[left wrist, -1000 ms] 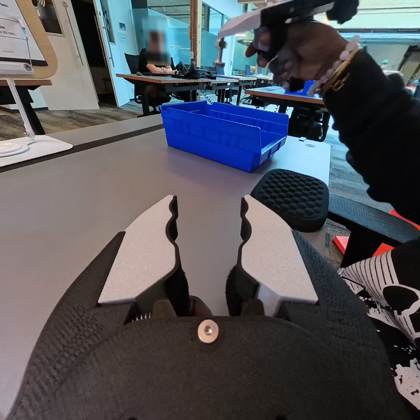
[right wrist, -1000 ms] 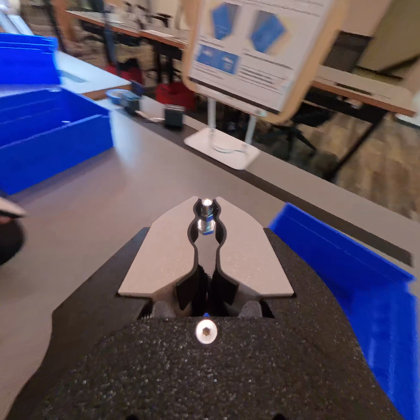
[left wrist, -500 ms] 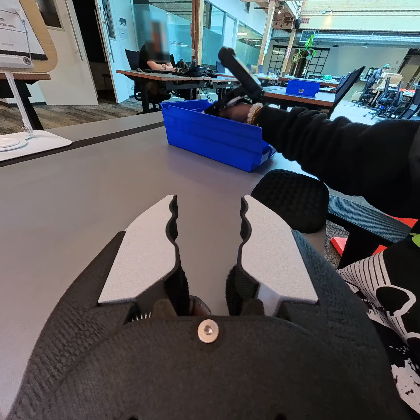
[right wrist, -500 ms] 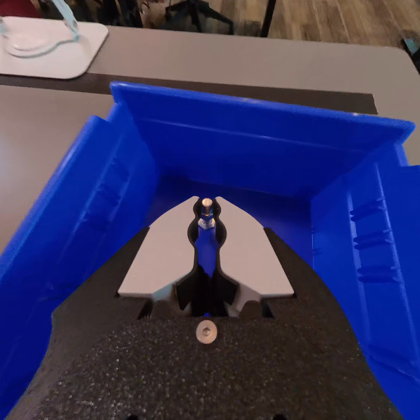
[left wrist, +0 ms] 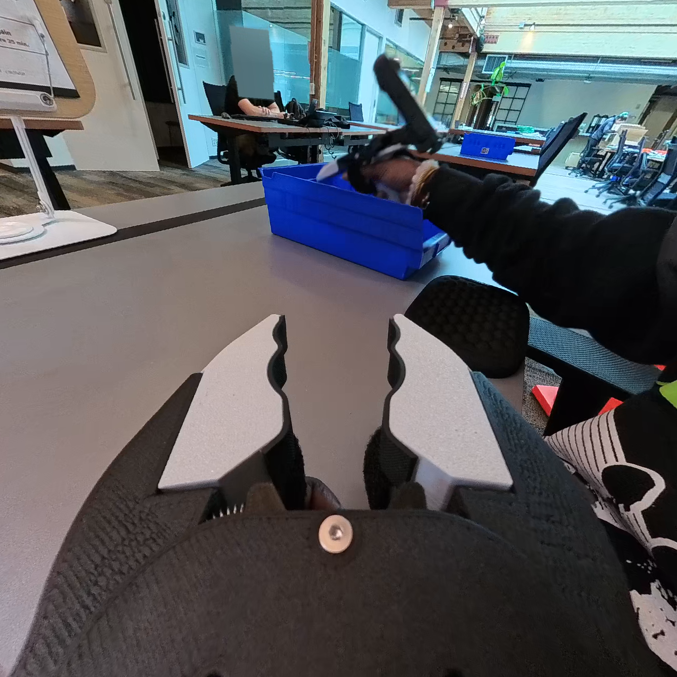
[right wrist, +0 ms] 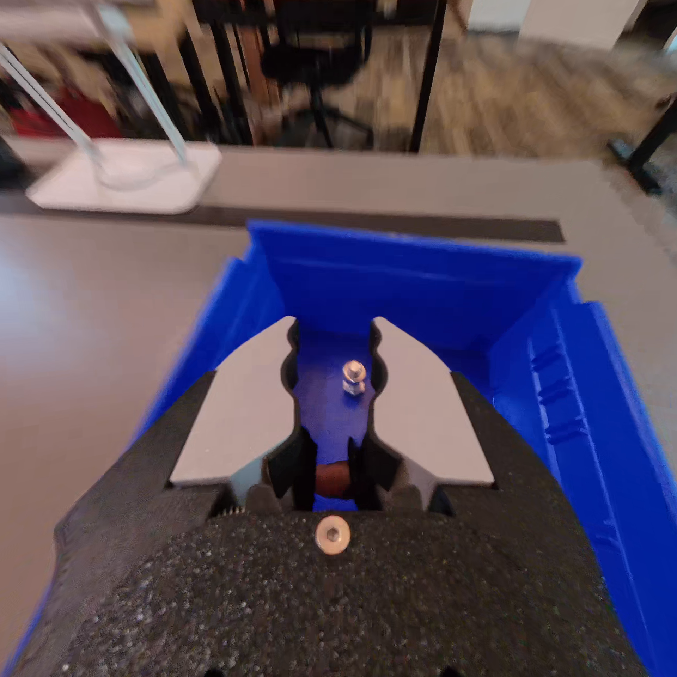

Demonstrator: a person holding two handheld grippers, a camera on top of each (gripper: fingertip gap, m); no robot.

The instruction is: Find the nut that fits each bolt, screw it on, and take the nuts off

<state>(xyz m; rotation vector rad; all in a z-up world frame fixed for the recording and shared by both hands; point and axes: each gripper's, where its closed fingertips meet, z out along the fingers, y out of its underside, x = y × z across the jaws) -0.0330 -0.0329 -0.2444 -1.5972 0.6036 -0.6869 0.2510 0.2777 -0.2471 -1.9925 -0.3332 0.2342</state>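
My right gripper [right wrist: 334,326] is open above the inside of a blue bin [right wrist: 421,293]. A small silver bolt with a nut on it [right wrist: 353,377] shows between the spread fingers, free of both pads, over the bin's floor. My left gripper [left wrist: 336,324] is open and empty, low over the grey table [left wrist: 146,311]. The left wrist view also shows the right gripper [left wrist: 329,170] held by a hand in a black sleeve over the same blue bin [left wrist: 348,227].
A white stand base [right wrist: 124,183] with a sign board sits at the table's far left. A black padded chair armrest [left wrist: 472,326] lies by the table's right edge. A dark strip [right wrist: 403,227] runs across the table behind the bin. There is about 40 cm between the tips of the two grippers.
My right gripper moved over the blue bin while shut on the bolt with its nut, then opened; the bolt has left the pads. My left gripper has not moved.
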